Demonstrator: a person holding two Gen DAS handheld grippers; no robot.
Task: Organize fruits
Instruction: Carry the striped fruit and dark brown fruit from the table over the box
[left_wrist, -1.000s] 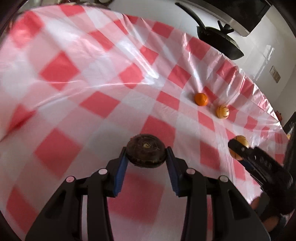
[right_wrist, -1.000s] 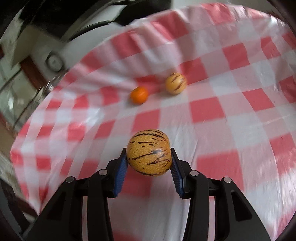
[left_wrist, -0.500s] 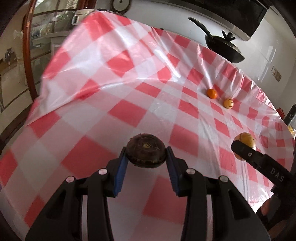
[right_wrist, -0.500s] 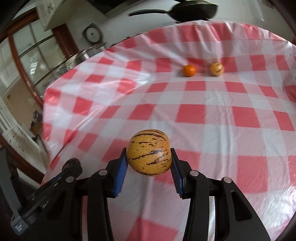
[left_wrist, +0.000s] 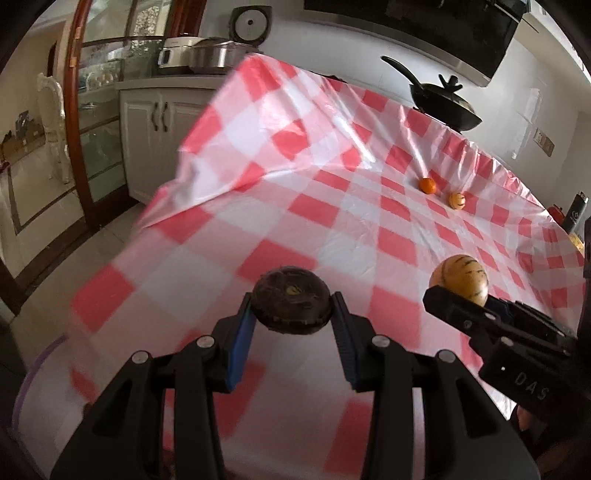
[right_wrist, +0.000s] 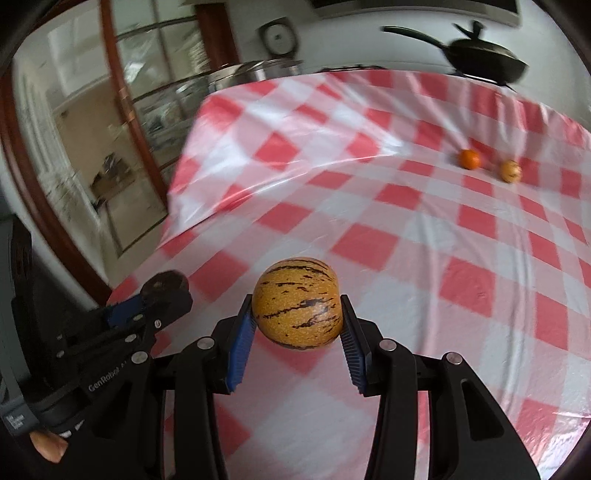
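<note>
My left gripper (left_wrist: 291, 314) is shut on a dark brown round fruit (left_wrist: 291, 301) and holds it above the near part of the red-and-white checked tablecloth (left_wrist: 332, 206). My right gripper (right_wrist: 297, 317) is shut on a yellow fruit with dark stripes (right_wrist: 297, 302); it also shows at the right of the left wrist view (left_wrist: 460, 278). The left gripper with its dark fruit (right_wrist: 164, 284) shows at the left of the right wrist view. An orange (left_wrist: 427, 185) and a small striped yellow fruit (left_wrist: 457, 200) lie side by side at the table's far side; both also show in the right wrist view, the orange (right_wrist: 470, 159) and the striped fruit (right_wrist: 511, 171).
A black pan with lid (left_wrist: 443, 105) stands beyond the table's far edge. The tablecloth hangs over the left edge of the table (left_wrist: 173, 192). White cabinets (left_wrist: 155, 122) with pots and a glass door lie to the left. A dark bottle (left_wrist: 576, 214) stands at the far right.
Both grippers have pulled back and up from the table with their fruits still held; the orange and small striped fruit now look farther away, and the room to the left has come into view.
</note>
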